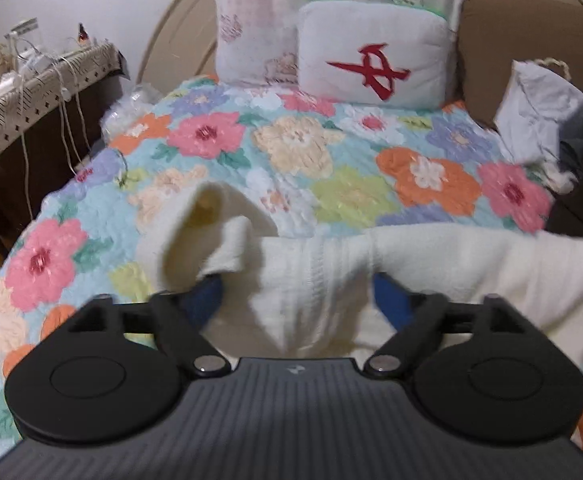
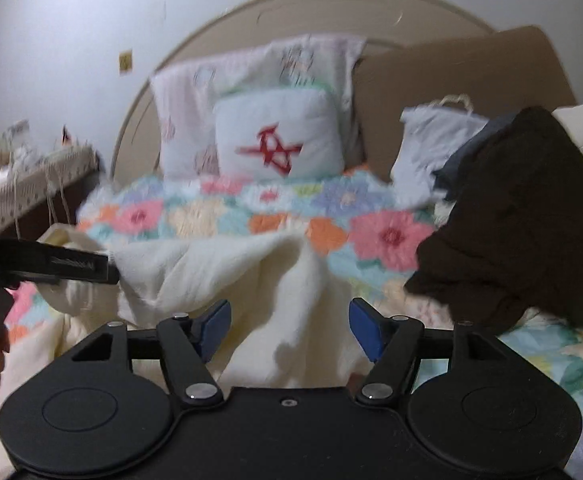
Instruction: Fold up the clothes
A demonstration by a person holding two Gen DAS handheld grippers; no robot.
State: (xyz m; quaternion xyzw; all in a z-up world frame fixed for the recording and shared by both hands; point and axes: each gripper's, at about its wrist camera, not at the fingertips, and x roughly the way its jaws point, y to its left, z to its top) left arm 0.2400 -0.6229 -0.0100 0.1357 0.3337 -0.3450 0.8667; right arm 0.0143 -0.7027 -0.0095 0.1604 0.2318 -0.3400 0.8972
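Cream garment (image 2: 219, 280) nearest; beyond, white cushion (image 1: 373, 58) bearing red character.

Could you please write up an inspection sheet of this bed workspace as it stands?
Surface: floral quilt on the bed.
Job's things: cream garment, rumpled, near both grippers; dark brown garment heaped at right.
Clutter: white cloth bag; two pillows.
Grippers: left gripper open, cream cloth draped over its fingers; right gripper open, holding nothing.
Cables: cords hanging off the side table.
Surroundings: curved headboard, white wall.
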